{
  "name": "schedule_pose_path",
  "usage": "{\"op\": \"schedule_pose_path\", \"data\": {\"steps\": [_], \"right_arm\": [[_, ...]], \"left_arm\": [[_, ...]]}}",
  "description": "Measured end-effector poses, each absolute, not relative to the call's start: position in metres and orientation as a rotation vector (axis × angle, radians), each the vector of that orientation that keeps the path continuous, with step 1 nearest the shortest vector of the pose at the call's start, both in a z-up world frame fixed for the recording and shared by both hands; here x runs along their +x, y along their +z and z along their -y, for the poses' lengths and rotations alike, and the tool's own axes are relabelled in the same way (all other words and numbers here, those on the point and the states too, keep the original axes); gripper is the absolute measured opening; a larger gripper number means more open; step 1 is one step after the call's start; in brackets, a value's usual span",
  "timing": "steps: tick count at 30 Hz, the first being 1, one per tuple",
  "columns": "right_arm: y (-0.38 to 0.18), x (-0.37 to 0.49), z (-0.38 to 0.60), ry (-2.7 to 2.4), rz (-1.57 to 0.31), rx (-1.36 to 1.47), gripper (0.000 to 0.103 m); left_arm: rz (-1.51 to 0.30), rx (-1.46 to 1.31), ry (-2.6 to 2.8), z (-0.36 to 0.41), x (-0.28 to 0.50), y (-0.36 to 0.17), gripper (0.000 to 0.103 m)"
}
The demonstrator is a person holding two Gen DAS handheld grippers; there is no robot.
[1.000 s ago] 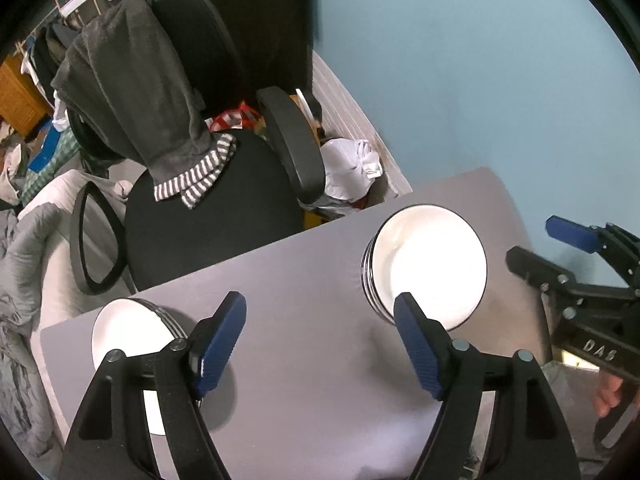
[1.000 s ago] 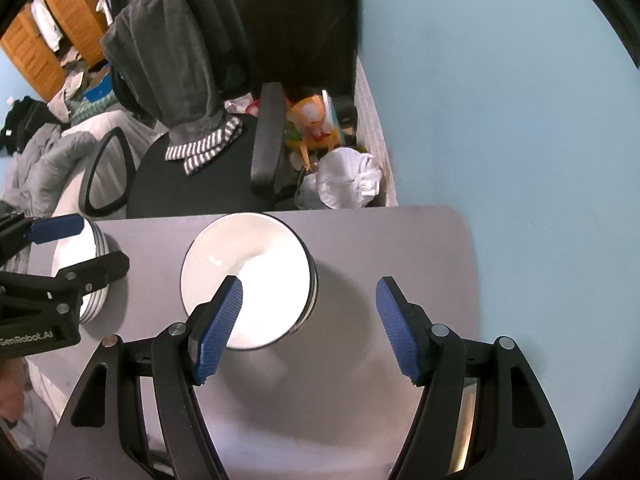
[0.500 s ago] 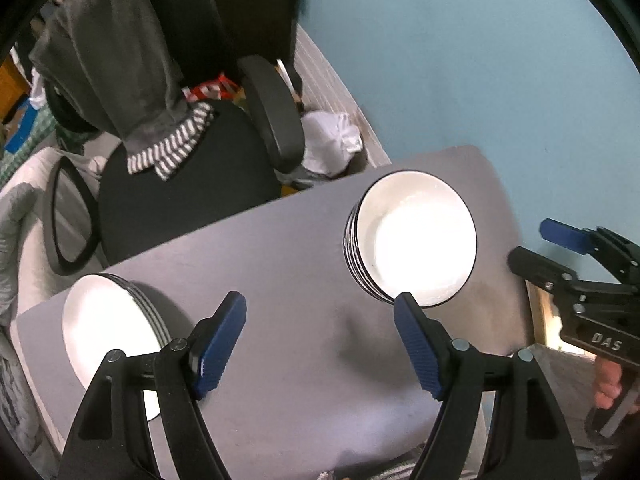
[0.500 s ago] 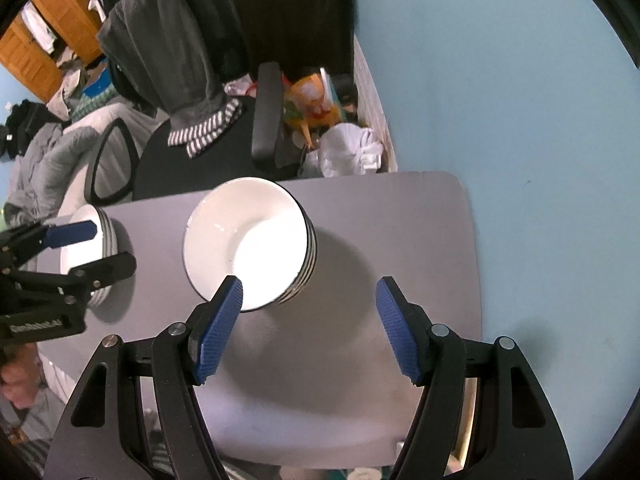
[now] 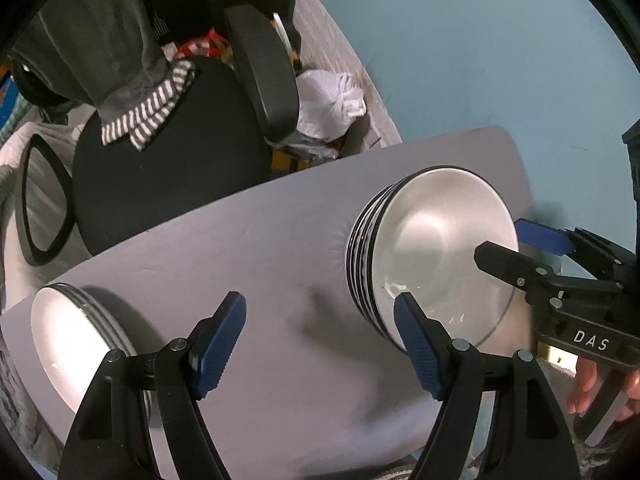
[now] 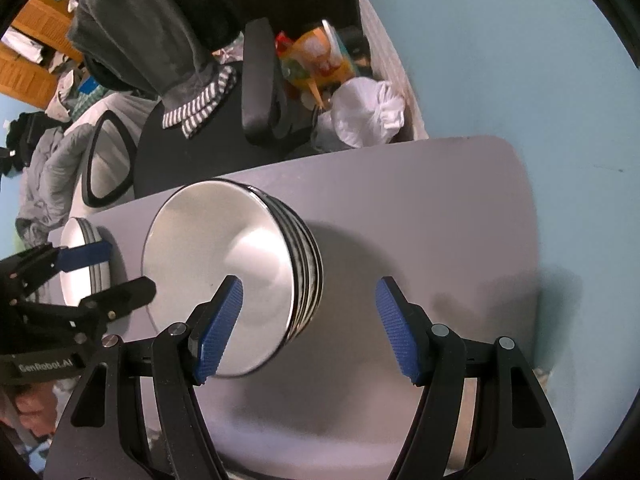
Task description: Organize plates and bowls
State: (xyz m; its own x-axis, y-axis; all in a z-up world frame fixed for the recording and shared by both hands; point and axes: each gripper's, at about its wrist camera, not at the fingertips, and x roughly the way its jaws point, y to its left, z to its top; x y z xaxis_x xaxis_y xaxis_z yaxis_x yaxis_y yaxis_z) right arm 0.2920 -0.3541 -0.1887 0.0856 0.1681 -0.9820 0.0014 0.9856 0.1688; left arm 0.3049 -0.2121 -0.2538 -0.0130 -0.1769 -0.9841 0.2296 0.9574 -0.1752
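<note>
On the grey table (image 5: 280,248), going left to right in the left wrist view: a stack of plates (image 5: 68,336) lies at about 8 o'clock, near the table's left edge, partly behind the left gripper's (image 5: 316,344) left finger. That gripper points down at bare tabletop at 6 o'clock, its jaws wide with nothing between them. A stack of bowls (image 5: 432,248) stands at 3 o'clock, well apart from the plates; the gripper's right pad overlaps its near rim in the picture, but whether they touch cannot be told. The right gripper (image 5: 508,244) reaches in from 3 o'clock over the bowls' right rim.

In the right wrist view the plates (image 6: 78,256) are at 9 o'clock and the bowls (image 6: 224,264) are at centre-left. The right gripper (image 6: 308,332) is spread wide and empty, its left pad over the top bowl, its right pad over bare table. A black chair (image 6: 208,144) stands beyond the table at 11 o'clock.
</note>
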Motion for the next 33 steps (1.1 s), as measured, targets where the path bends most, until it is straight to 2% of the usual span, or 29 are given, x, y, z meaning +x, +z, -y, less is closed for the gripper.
{"op": "schedule_pose_path", "data": {"steps": [8, 11, 13, 14, 19, 21, 28, 33], "right_arm": [[-0.201, 0.303, 0.35, 0.175, -1.509, 0.122, 0.069], [-0.207, 0.308, 0.351, 0.177, -1.521, 0.131, 0.068], [-0.211, 0.31, 0.353, 0.182, -1.54, 0.15, 0.068], [-0.213, 0.311, 0.353, 0.19, -1.549, 0.162, 0.067], [-0.222, 0.313, 0.356, 0.193, -1.588, 0.153, 0.046], [-0.226, 0.314, 0.356, 0.184, -1.61, 0.15, 0.041], [-0.228, 0.314, 0.355, 0.217, -1.646, 0.166, 0.03], [-0.231, 0.316, 0.352, 0.225, -1.675, 0.17, 0.03]], "left_arm": [[-1.602, -0.018, -0.329, 0.217, 0.316, -0.268, 0.077], [-1.628, -0.025, -0.326, 0.219, 0.319, -0.274, 0.066], [-1.647, -0.043, -0.342, 0.22, 0.32, -0.278, 0.052], [-1.655, -0.05, -0.345, 0.221, 0.32, -0.278, 0.05], [-1.68, -0.048, -0.368, 0.225, 0.32, -0.287, 0.044], [-1.689, -0.047, -0.381, 0.228, 0.319, -0.289, 0.044], [-1.714, -0.065, -0.405, 0.234, 0.318, -0.294, 0.038], [-1.709, -0.06, -0.413, 0.238, 0.32, -0.293, 0.038]]}}
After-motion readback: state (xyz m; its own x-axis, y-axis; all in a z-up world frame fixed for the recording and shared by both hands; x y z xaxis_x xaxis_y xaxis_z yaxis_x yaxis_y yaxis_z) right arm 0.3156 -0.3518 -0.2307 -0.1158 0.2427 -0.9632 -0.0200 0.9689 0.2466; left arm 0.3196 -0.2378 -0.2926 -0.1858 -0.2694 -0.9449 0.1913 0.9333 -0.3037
